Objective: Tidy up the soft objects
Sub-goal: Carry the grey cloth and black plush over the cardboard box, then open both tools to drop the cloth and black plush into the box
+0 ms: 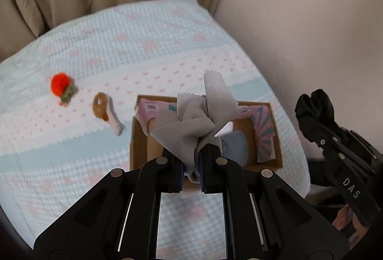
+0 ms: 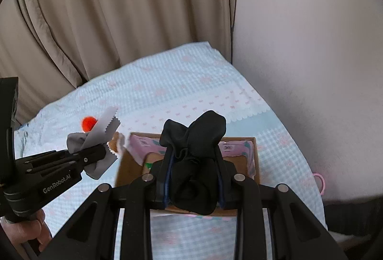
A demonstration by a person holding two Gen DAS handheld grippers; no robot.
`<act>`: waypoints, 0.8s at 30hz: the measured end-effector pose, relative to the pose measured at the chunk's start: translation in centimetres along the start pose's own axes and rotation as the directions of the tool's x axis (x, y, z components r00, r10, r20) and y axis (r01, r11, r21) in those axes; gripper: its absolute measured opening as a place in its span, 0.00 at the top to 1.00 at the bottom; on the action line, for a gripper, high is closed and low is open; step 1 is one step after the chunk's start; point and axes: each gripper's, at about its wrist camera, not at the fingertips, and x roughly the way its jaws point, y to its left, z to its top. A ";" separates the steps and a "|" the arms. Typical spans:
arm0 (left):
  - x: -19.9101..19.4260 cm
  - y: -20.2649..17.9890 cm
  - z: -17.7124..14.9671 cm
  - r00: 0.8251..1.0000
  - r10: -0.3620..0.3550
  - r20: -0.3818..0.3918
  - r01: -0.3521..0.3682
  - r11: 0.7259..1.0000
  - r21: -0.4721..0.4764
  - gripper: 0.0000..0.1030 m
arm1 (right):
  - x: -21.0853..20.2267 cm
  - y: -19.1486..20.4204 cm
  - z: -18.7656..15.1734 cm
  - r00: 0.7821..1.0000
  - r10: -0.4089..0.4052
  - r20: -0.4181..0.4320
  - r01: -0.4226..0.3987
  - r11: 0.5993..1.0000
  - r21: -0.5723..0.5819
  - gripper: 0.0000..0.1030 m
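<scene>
My left gripper is shut on a grey cloth with zigzag edges, held above the near left part of an open cardboard box. My right gripper is shut on a bunched black cloth, held above the near edge of the same box. The right gripper with the black cloth shows at the right of the left wrist view. The left gripper with the grey cloth shows at the left of the right wrist view. A blue soft item lies in the box.
The box stands on a bed with a light blue and pink patterned cover. A red plush toy and a brown and white soft item lie on the bed left of the box. Beige curtains and a wall stand behind.
</scene>
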 end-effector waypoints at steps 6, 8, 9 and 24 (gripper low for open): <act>5.5 0.1 0.6 0.992 0.042 -0.115 -0.043 0.999 -0.002 0.93 | 5.9 -2.2 0.6 0.987 0.069 -0.147 -0.068 0.998 0.014 0.74; 6.9 0.0 0.8 0.987 0.055 -0.150 -0.055 0.998 0.006 0.93 | 7.7 -2.6 0.6 0.974 0.094 -0.206 -0.090 0.995 0.032 0.74; 7.5 0.0 0.9 0.985 0.059 -0.164 -0.058 0.998 0.010 0.93 | 8.5 -2.7 0.7 0.967 0.103 -0.233 -0.097 0.995 0.037 0.74; 16.3 -1.3 1.3 0.929 0.119 -0.349 -0.074 0.987 0.141 0.35 | 20.3 -5.7 0.3 0.840 0.183 -0.511 -0.087 0.975 0.207 0.54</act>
